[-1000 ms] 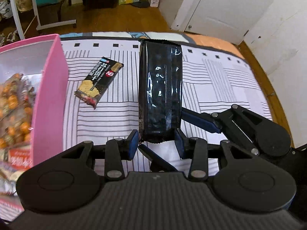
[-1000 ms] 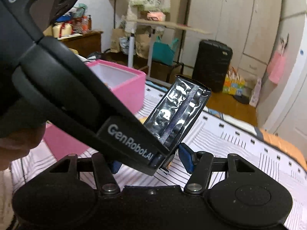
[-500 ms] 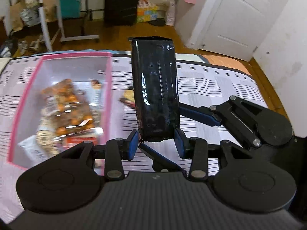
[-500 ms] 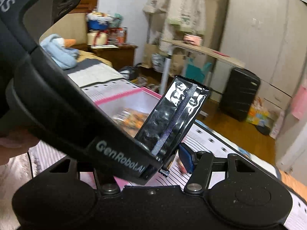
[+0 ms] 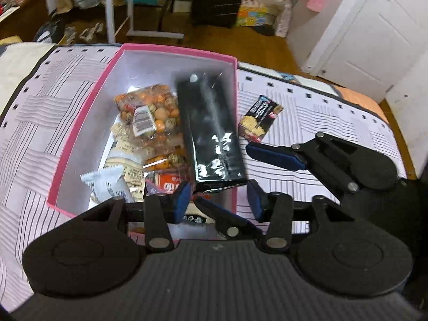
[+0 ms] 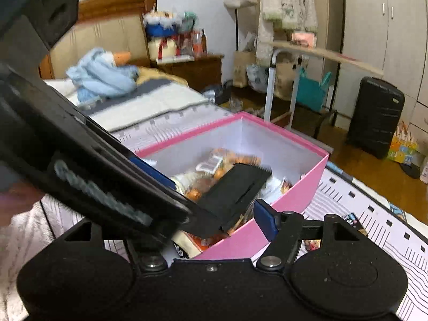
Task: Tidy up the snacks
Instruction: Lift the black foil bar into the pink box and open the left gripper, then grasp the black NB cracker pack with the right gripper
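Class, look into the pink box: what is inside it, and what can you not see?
Inside the pink box lie a black packet, a clear bag of orange-brown snacks and a white wrapped snack. Whatever lies beneath them and behind the left hand-held gripper is covered.

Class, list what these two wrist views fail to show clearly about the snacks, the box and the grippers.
- Black packet: motion-blurred; lettering unreadable.
- Pink box near corner, left wrist view: hidden behind left gripper.
- Right gripper, right wrist view: one finger covered by the left gripper's body.
- Small cracker packet: print too small.
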Tool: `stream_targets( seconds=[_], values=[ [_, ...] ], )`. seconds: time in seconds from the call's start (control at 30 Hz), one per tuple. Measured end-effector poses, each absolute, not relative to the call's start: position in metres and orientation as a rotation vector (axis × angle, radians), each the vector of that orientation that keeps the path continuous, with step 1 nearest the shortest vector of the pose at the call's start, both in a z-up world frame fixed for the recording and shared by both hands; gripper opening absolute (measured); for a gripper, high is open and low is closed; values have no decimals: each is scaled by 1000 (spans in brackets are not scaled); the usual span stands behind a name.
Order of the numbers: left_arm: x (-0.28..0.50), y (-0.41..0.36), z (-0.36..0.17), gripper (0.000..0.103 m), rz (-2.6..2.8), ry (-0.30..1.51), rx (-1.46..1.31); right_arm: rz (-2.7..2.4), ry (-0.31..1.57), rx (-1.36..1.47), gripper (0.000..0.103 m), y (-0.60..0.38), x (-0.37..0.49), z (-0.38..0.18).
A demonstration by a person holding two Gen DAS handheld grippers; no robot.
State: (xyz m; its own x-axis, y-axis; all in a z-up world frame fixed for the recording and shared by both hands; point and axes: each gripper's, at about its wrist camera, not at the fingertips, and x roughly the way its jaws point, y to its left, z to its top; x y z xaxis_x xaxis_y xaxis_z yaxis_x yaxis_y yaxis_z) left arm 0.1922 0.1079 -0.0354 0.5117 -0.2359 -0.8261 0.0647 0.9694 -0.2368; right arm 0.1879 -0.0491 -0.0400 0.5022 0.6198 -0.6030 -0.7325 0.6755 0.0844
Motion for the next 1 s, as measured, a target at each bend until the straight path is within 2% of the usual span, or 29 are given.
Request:
stream_targets(
  seconds=[0.07, 0.17, 0.5, 0.6, 0.73, 1.0],
  values=[
    [190, 110, -31, 60, -209, 996, -172, 831, 620, -155, 79, -66, 185, -33],
    [192, 107, -24, 61, -200, 962, -149, 812, 604, -113, 84, -88, 188, -26],
    [205, 74, -16, 58, -242, 880, -321, 670, 684, -46, 84, -154, 241, -31],
    [208, 57, -23, 57, -242, 872, -349, 673, 766, 25, 80, -170, 272, -37],
    [214, 28, -42, 52, -212, 870, -370, 674, 822, 50, 72, -179, 309, -52],
    [237, -5, -99, 52, -23, 853, -457, 664, 854, 46, 72, -185, 367, -108]
  ],
)
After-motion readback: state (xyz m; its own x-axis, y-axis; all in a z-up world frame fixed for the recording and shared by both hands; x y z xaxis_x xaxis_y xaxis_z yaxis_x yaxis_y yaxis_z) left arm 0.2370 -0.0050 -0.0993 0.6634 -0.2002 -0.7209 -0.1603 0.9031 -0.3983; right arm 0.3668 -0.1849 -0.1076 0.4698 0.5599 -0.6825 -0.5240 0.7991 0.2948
